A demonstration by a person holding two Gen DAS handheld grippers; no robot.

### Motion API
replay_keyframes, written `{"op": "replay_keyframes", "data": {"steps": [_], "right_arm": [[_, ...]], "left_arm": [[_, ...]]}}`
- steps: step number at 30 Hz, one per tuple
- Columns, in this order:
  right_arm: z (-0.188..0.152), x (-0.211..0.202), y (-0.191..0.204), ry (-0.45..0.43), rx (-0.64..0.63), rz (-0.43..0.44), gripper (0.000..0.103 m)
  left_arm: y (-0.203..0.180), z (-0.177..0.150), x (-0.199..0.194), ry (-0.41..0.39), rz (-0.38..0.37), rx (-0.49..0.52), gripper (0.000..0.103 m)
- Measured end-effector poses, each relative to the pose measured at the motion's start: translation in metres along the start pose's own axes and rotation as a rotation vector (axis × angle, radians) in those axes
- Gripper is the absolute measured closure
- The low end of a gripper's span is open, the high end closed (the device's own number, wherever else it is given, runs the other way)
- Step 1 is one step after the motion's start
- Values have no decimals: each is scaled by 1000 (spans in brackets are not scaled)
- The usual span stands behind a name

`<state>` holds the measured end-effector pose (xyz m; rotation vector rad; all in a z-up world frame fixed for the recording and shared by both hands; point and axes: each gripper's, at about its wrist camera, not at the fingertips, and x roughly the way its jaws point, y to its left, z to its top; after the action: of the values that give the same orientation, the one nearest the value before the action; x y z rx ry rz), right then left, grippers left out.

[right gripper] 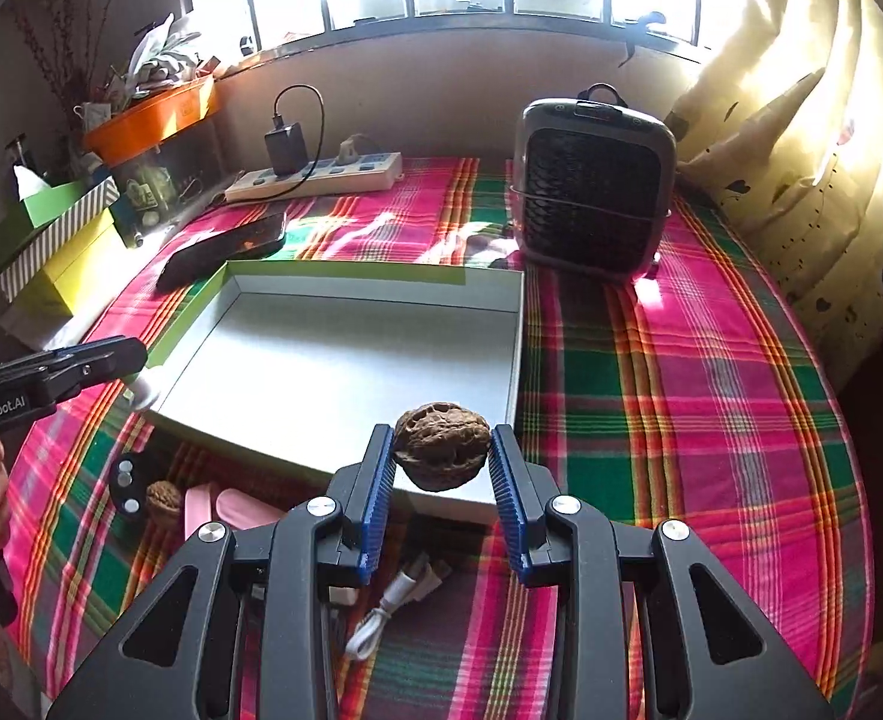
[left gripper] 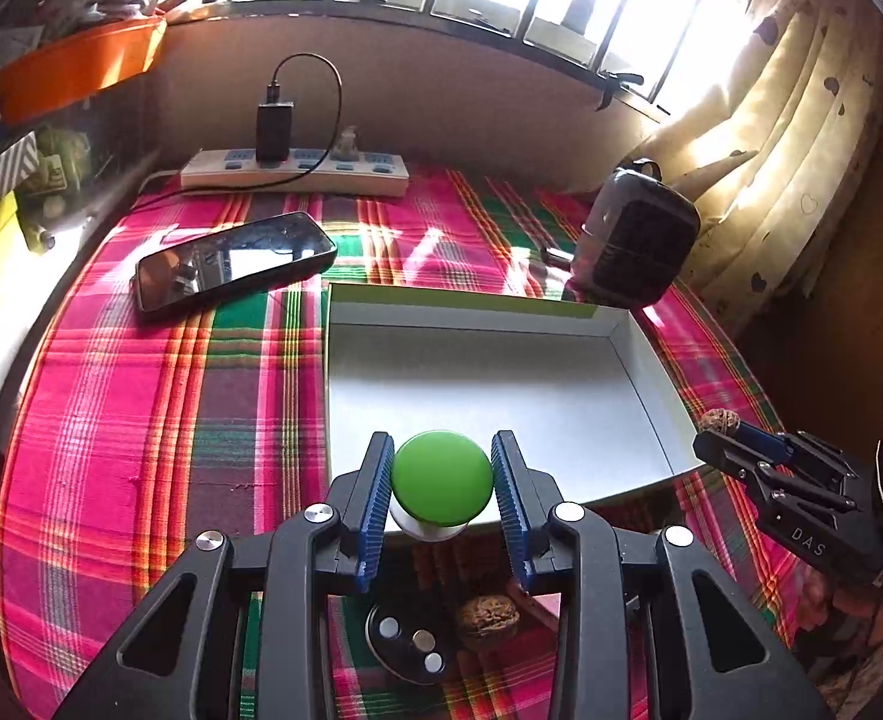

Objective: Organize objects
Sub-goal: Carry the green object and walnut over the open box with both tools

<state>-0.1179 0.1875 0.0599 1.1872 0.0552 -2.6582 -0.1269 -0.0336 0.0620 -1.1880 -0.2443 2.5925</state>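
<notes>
My left gripper [left gripper: 442, 483] is shut on a small white container with a green lid [left gripper: 442, 483], held at the near edge of an empty white box with a green rim [left gripper: 501, 396]. My right gripper [right gripper: 442, 456] is shut on a walnut [right gripper: 442, 445], held above the box's near edge [right gripper: 333, 360]. The right gripper and its walnut also show in the left wrist view [left gripper: 718, 421]. A second walnut [left gripper: 488, 615] and a black round disc with metal dots [left gripper: 408, 639] lie on the plaid cloth below my left gripper.
A black phone [left gripper: 234, 264] lies left of the box. A power strip with a charger [left gripper: 294, 171] sits at the back. A small grey heater [right gripper: 594, 198] stands behind the box. A white cable [right gripper: 393, 606] and a pink item [right gripper: 225, 510] lie near the front.
</notes>
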Motion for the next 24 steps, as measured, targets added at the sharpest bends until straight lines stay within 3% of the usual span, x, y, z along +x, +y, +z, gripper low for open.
{"op": "replay_keyframes", "data": {"steps": [24], "right_arm": [[54, 89, 2, 85, -45, -44, 70]], "left_arm": [[5, 46, 76, 52, 29, 39, 71]]}}
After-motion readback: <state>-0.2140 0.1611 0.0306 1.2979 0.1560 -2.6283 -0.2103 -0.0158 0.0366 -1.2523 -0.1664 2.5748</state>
